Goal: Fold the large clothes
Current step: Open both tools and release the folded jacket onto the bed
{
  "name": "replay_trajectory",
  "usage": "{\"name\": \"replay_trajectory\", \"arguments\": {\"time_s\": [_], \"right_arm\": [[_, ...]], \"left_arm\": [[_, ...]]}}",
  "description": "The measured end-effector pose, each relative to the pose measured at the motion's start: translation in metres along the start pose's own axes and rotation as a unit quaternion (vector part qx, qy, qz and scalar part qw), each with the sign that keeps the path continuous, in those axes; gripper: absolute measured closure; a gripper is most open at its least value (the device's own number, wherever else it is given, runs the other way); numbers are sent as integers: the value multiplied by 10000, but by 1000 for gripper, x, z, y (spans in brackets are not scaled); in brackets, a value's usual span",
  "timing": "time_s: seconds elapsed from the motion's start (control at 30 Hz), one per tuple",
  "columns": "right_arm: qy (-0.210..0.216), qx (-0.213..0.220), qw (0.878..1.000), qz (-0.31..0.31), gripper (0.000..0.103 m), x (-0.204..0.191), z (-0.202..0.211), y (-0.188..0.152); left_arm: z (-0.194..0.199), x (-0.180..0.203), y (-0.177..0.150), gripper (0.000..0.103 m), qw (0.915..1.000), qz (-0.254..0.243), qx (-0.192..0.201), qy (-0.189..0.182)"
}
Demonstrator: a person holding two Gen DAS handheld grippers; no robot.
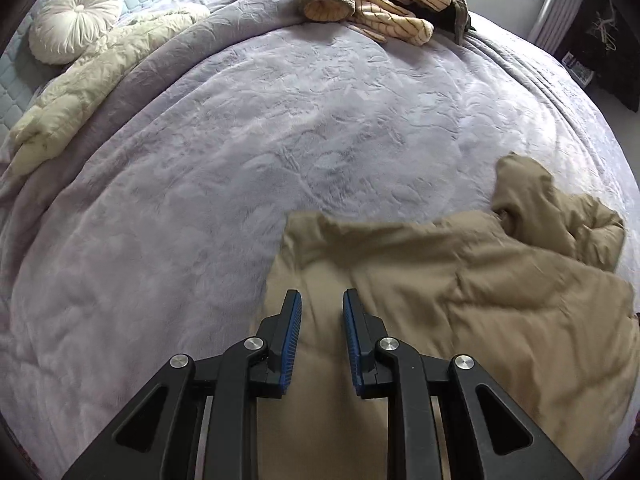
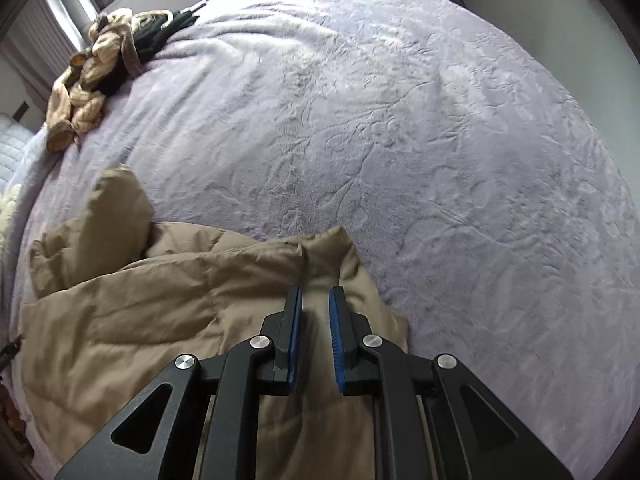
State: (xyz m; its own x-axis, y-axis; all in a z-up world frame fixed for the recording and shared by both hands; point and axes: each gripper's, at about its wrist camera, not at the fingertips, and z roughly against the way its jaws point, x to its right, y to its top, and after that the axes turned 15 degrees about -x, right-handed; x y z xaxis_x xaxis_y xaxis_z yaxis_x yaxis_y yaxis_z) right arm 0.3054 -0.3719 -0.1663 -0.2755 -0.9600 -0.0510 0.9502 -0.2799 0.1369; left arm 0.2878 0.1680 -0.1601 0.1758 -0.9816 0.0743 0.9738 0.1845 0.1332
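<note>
Both tongs, left (image 1: 321, 300) and right (image 2: 316, 296), clamp folds of the puffy, rumpled tan coat (image 1: 460, 280).

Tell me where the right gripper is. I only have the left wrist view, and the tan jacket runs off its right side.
Observer: The right gripper is over the tan jacket, near its right edge, with its jaws narrowly apart and tan cloth showing in the gap.
Operator: Where does the jacket end on that side?
Observer: Just right of that gripper. Past the edge, the lilac blanket begins.
</note>
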Motion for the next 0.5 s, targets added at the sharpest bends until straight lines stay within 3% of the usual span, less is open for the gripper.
{"name": "replay_trajectory", "arguments": {"time_s": [0.2,0.33,0.37,0.4,0.43,0.5], "right_arm": [[198,24,9998,97,86,-6,25,-31],[404,-18,9992,61,64,-6,36,-52],[458,-30,9989,52,63,-6,38,-57],[512,-49,9987,51,63,-7,41,-63],[566,-75,9984,61,62,-7,43,-69],[637,-139,9978,78,57,-7,46,-81]], "left_arm": [[15,11,-36,80,9996,-70,-189,-206],[22,22,-59,79,9991,-153,-256,-289],[23,25,-65,71,9990,-180,-280,-298],[25,28,-72,35,9989,-191,-325,-291],[27,29,-78,8,9990,-155,-324,-263],[36,33,-94,6,9995,-163,-194,-175]]}}
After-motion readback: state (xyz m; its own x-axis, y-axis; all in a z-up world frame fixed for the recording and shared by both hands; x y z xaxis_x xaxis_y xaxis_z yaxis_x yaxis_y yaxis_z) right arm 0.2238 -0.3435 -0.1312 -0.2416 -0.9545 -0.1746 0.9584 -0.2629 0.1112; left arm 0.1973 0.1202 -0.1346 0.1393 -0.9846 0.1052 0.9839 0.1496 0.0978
